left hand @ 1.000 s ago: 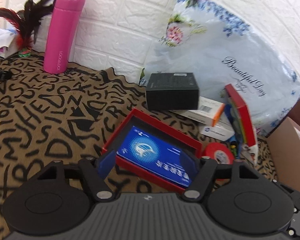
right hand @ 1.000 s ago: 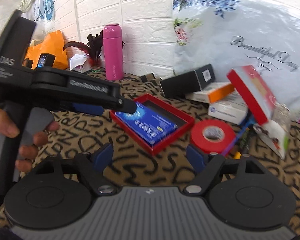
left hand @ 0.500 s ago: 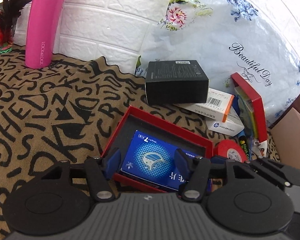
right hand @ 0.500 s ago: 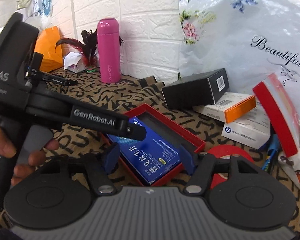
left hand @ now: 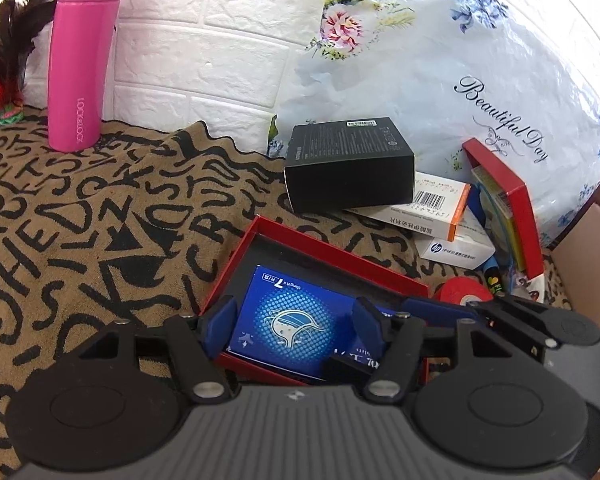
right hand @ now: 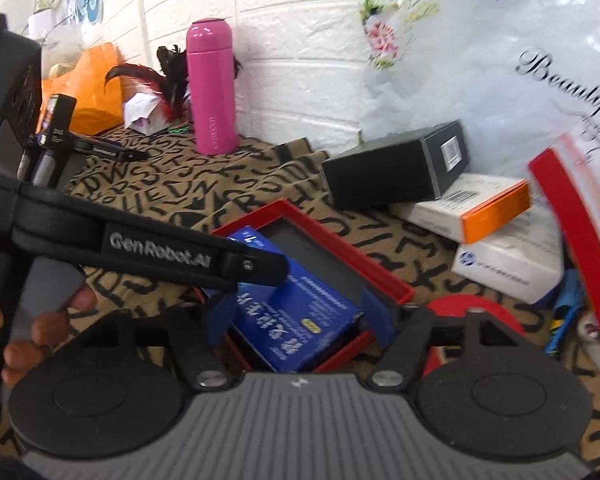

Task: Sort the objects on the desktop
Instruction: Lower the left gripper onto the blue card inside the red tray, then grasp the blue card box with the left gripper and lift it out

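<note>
Where claws (left hand: pixel 292 322) straddle it, blue box (left hand: pixel 300 320), red tray rim (left hand: pixel 332 246)

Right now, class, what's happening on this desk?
A person is holding a hand-held gripper in each hand, and both have come down over the blue box lying in the red tray. The left hand-held gripper and right hand-held gripper each straddle the box, and their jaws have just been opening. A firm grip isn't clear. Other boxes and red tape wait nearby.

Bright, even light; fisheye-bent edges, right wrist view motion-blurred
</note>
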Action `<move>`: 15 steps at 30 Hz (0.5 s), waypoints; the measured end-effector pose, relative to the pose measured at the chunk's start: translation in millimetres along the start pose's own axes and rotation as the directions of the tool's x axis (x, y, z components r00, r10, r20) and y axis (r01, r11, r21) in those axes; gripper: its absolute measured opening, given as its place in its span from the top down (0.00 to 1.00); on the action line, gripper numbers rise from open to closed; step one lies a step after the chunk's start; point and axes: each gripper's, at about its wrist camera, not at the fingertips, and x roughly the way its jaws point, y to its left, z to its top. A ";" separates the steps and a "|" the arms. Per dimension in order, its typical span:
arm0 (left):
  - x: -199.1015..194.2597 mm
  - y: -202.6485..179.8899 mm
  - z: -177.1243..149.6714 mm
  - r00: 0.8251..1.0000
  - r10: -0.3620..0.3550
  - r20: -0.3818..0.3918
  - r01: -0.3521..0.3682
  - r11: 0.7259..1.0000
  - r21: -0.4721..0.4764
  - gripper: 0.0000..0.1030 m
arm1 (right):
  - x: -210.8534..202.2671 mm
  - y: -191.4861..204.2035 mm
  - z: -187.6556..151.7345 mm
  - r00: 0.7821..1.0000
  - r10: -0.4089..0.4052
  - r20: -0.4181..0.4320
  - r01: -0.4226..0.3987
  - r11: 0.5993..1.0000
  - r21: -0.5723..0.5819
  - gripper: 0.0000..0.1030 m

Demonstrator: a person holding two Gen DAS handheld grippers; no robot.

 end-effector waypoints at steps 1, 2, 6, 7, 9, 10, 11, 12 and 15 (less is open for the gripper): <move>-0.9 -2.0 -0.8 1.000 0.010 0.000 -0.010 1.000 0.005 0.38 | 1.5 -1.7 1.2 1.000 0.011 -0.009 -0.011 1.000 0.017 0.29; -2.5 -3.3 -1.6 1.000 0.019 0.001 -0.019 1.000 0.007 0.39 | 1.6 -3.6 2.2 1.000 0.021 -0.017 -0.020 0.999 0.033 0.29; -13.1 -4.7 -4.9 1.000 0.022 0.016 -0.021 0.999 -0.035 0.44 | -7.6 -5.2 -1.4 1.000 0.027 -0.010 -0.027 0.998 0.058 0.34; -18.4 -6.8 -5.9 0.999 0.020 0.026 -0.019 0.999 -0.041 0.46 | -12.0 -5.3 -2.6 1.000 0.028 0.002 -0.028 0.997 0.067 0.34; -32.9 -14.2 -8.7 0.998 0.017 0.058 -0.015 0.999 -0.029 0.46 | -22.0 -3.0 -4.0 1.000 0.022 0.022 -0.023 0.998 0.063 0.34; -40.9 -18.5 -9.9 0.997 0.016 0.076 -0.014 1.000 -0.023 0.46 | -28.9 -1.0 -4.8 0.999 0.023 0.034 -0.024 0.998 0.054 0.34; -49.7 -22.6 -11.7 0.995 0.009 0.096 -0.008 1.000 -0.017 0.46 | -36.7 1.0 -5.5 0.999 0.025 0.047 -0.028 0.999 0.046 0.34; -57.7 -26.2 -13.8 0.994 -0.023 0.107 0.025 1.000 -0.015 0.46 | -44.1 2.1 -5.1 0.998 0.026 0.059 -0.028 0.999 0.042 0.34; -79.6 -41.8 -23.0 0.989 -0.102 0.105 0.106 0.994 -0.027 0.47 | -67.6 8.2 -6.1 0.992 0.096 0.087 -0.101 0.993 0.054 0.35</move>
